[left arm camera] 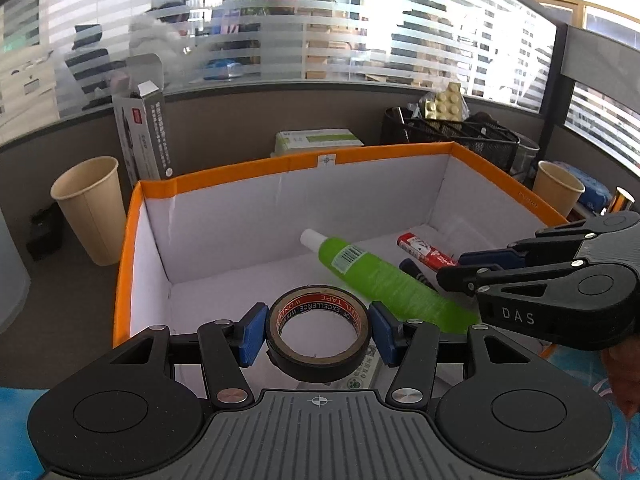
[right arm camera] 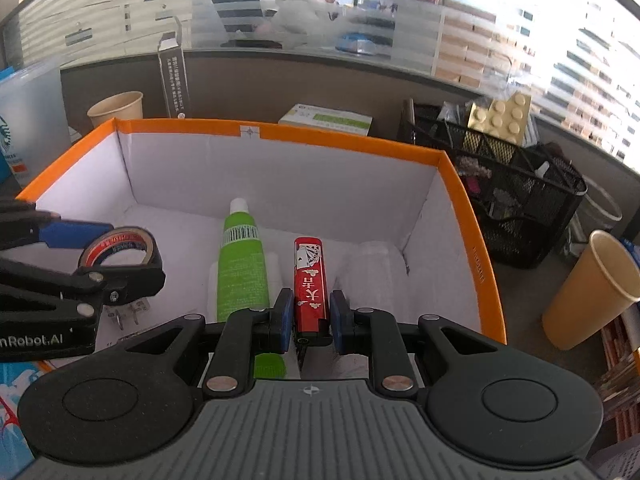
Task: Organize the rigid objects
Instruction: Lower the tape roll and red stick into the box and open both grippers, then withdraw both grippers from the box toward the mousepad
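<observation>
- Left wrist view: the left gripper (left arm camera: 318, 326) holds a roll of black tape (left arm camera: 318, 330) between its blue pads; one pad (left arm camera: 253, 334) sits against each side of the ring. The roll is a flat hoop with a red printed inner band, held above the near end of the box (left arm camera: 328, 158).
- The box is rectangular card, white and matt inside, with an orange rim.
- A green bottle (left arm camera: 380, 280), a smooth cylinder with a white cap, lies on the floor of the box near its middle.
- Right wrist view: the right gripper (right arm camera: 308, 314) is clamped on a red lighter (right arm camera: 310, 284), a glossy slim bar printed with playing cards and white characters; the pads press its lower end from both sides.
- The lighter is inside the box, just beside the green bottle and pointing towards the far wall.
- A black wire-mesh organiser (right arm camera: 500, 184) stands outside the box, near its right wall.
- A tan paper cup (right arm camera: 592, 288) stands outside the right wall, and a second cup (left arm camera: 90, 210) outside the left wall.
</observation>
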Demonstrator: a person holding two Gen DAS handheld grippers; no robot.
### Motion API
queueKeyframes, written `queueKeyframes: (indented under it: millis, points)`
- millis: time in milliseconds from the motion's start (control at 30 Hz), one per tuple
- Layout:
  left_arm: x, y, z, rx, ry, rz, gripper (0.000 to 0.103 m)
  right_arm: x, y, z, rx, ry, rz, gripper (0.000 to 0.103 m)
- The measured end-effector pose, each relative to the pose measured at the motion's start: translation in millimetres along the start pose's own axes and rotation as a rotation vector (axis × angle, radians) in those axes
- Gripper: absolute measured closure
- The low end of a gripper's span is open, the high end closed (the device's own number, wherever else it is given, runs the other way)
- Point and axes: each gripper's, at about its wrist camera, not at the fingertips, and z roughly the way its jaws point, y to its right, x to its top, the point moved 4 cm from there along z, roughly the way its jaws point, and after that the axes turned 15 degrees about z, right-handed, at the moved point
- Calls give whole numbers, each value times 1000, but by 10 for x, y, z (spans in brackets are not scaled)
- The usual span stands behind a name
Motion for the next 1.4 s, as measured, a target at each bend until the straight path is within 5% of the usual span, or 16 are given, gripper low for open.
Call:
queueKeyframes:
  millis: [833,1000,1267,1400]
  points:
    - [14,-15,80,-20,-91,-20,48,3,-2,68,-23,-84,-15,85]
    - [45,14,44,-20,-70,-5,28,0,-6,65,-33,-83,-15,83]
    - [80,42,-72,-29,-53,-5,20,-5,-38,-58,-43,-52,-26,79]
    - [128,121,-242,17,-22,33,3,37,-51,-226,-68,-1,-36,68]
